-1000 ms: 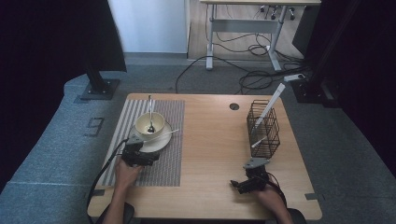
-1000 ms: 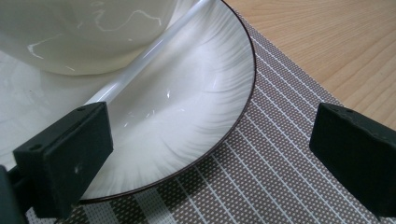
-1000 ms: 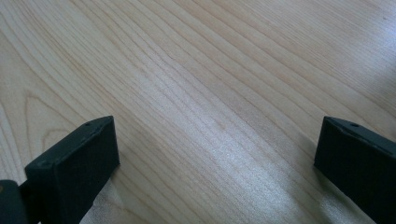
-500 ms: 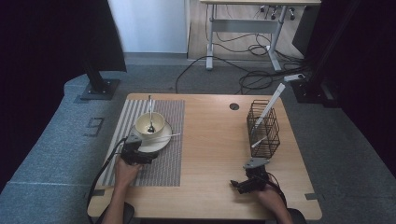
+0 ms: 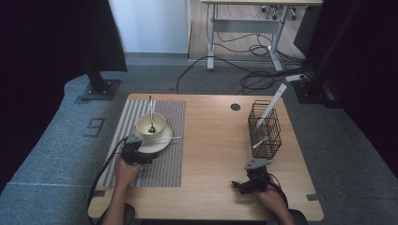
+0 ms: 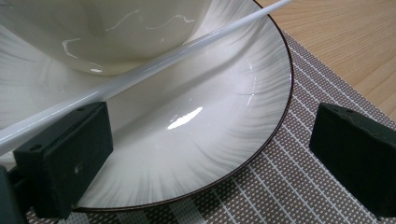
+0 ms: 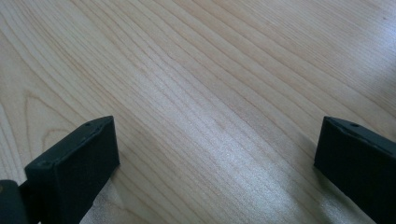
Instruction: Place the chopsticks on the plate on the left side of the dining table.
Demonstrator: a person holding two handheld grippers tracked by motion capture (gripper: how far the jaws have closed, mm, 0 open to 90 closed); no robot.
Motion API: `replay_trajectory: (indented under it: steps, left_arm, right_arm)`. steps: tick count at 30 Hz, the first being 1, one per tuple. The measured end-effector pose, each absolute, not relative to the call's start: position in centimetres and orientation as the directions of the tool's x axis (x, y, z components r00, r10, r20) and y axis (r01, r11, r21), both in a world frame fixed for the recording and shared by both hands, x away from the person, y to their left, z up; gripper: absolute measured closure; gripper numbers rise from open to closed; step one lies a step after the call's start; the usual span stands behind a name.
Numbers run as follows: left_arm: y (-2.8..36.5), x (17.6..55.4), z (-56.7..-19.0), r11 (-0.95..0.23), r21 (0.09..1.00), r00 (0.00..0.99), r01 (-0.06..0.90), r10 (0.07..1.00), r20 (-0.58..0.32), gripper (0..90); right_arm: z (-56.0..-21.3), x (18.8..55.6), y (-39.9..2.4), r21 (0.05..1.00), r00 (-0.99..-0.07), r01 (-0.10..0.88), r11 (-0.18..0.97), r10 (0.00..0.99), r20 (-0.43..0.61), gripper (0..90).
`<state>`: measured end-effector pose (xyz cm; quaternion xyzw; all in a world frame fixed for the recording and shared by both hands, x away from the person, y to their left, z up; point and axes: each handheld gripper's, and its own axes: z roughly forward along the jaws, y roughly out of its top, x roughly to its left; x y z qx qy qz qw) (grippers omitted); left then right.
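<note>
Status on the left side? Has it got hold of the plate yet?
Not yet. Done: left gripper is at the plate, jaws open around its near rim. In hand: nothing is clamped. The bowl and white stick are on the plate. Left: close and lift. Right gripper is open over the table.

The left gripper (image 5: 136, 151) seems to have edged slightly nearer the plate (image 5: 162, 143) — nothing else shifted.

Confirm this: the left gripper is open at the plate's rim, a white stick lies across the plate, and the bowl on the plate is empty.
Not quite. The left gripper is open at the plate with the white stick across it, but the bowl is not empty: the high view shows a spoon standing in it.
</note>
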<state>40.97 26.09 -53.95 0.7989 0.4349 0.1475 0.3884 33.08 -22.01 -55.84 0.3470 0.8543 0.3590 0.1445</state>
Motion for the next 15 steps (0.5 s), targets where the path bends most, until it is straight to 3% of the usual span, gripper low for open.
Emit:
replay_trajectory:
  steps: [15]
  left_arm:
    - [26.25, 41.14, -54.01, -0.318, 0.748, 0.576, 0.582, 0.811, -0.103, 0.0]
  right_arm:
    - [-55.84, 33.08, -22.01, 0.714, -0.718, 0.489, 0.502, 0.696, 0.002, 0.0]
